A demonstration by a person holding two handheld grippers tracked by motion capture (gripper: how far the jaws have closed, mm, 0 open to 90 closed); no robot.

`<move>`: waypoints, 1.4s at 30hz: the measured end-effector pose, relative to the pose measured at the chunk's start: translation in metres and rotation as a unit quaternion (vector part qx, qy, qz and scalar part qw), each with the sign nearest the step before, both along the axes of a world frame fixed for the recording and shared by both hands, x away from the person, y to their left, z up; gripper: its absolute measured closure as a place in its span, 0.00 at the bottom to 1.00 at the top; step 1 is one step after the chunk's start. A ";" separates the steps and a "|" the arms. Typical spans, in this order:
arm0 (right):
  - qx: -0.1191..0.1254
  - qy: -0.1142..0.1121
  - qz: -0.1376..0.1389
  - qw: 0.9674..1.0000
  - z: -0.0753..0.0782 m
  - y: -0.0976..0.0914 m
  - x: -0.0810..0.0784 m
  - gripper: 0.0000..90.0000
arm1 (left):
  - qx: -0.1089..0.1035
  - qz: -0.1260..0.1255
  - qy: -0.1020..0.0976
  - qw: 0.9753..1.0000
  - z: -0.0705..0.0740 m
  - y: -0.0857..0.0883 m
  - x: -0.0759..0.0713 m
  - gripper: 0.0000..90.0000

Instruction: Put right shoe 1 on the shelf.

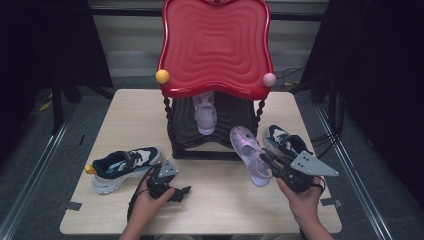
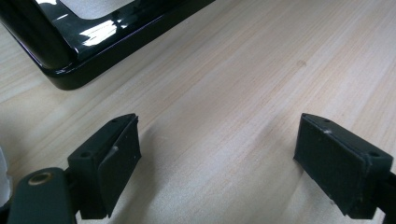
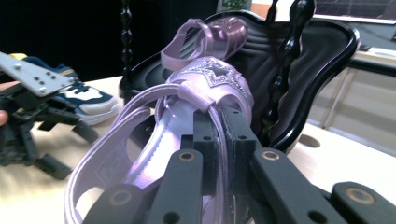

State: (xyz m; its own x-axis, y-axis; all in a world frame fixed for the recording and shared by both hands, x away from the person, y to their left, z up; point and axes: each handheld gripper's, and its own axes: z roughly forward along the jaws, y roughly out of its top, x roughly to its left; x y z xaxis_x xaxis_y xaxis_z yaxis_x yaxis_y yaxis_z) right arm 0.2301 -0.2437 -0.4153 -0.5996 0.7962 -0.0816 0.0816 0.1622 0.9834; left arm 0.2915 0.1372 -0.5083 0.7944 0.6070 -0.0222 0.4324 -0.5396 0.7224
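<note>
Right claw [image 1: 268, 161], held above the counter [image 1: 220, 200] near its right edge, angled toward the rack [image 1: 215, 145], pinches a lilac sandal's [image 1: 248, 152] side strap. Left claw [image 1: 182, 191], jaws spread, rests low near the front edge, its hand [image 1: 147, 197] behind it.

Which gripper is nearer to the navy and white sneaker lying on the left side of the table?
Left. The left gripper rests on the table just right of that navy and white sneaker; the right gripper is far across, clamped on a purple jelly sandal.
</note>
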 end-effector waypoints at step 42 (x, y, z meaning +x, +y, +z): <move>0.020 -0.055 -0.111 0.992 0.020 0.054 0.051 0.94 | -0.001 -0.001 0.000 1.000 0.000 0.000 0.000 0.15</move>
State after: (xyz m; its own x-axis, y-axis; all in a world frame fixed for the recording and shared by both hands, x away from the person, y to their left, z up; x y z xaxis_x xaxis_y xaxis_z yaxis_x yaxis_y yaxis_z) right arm 0.2813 -0.1893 -0.3951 -0.3991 0.9113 -0.1016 0.0031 0.1121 0.9937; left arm 0.2917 0.1372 -0.5085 0.7960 0.6049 -0.0240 0.4314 -0.5390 0.7234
